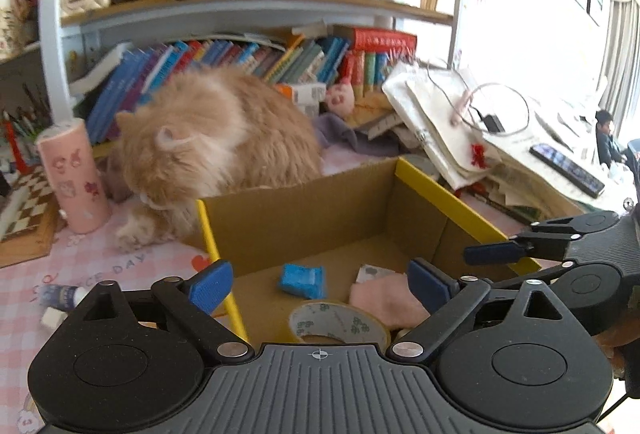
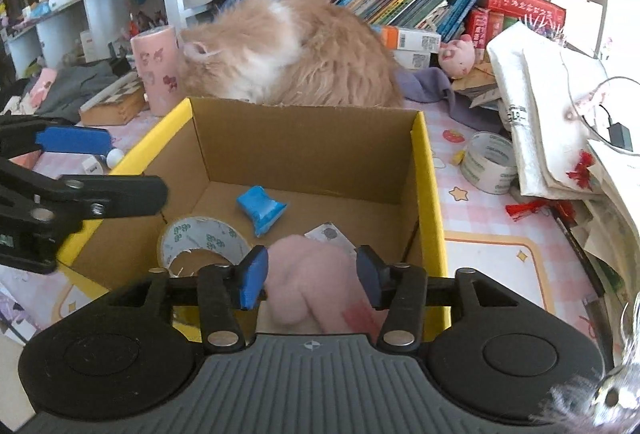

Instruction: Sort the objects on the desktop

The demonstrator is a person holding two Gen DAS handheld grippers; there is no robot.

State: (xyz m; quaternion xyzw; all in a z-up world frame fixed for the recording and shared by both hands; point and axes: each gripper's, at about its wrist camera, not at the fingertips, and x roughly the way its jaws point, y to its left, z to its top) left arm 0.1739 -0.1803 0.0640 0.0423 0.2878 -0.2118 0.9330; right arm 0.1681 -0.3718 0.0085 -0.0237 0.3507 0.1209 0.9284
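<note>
A cardboard box (image 2: pixel 430 194) with yellow outer walls stands open on the pink checked tablecloth. Inside lie a blue packet (image 2: pixel 262 210), a tape roll (image 2: pixel 204 238), a small grey-printed packet (image 2: pixel 330 234) and a pink soft item (image 2: pixel 312 274). My right gripper (image 2: pixel 312 276) hovers over the box's near side, open, with the pink soft item lying between its pads and below them. My left gripper (image 1: pixel 320 286) is open wide over the box's near left corner with nothing in it. In the left wrist view the pink item (image 1: pixel 384 298) rests on the box floor under the right gripper's finger (image 1: pixel 494 254).
A fluffy orange cat (image 2: pixel 304 62) sits right behind the box. A pink cylinder (image 2: pixel 158 74) and a chessboard (image 2: pixel 116 102) stand at the left. A second tape roll (image 2: pixel 488 162) lies right of the box beside stacked papers (image 2: pixel 532 122). A glue tube (image 1: pixel 60 294) and an eraser (image 1: pixel 54 318) lie at the left.
</note>
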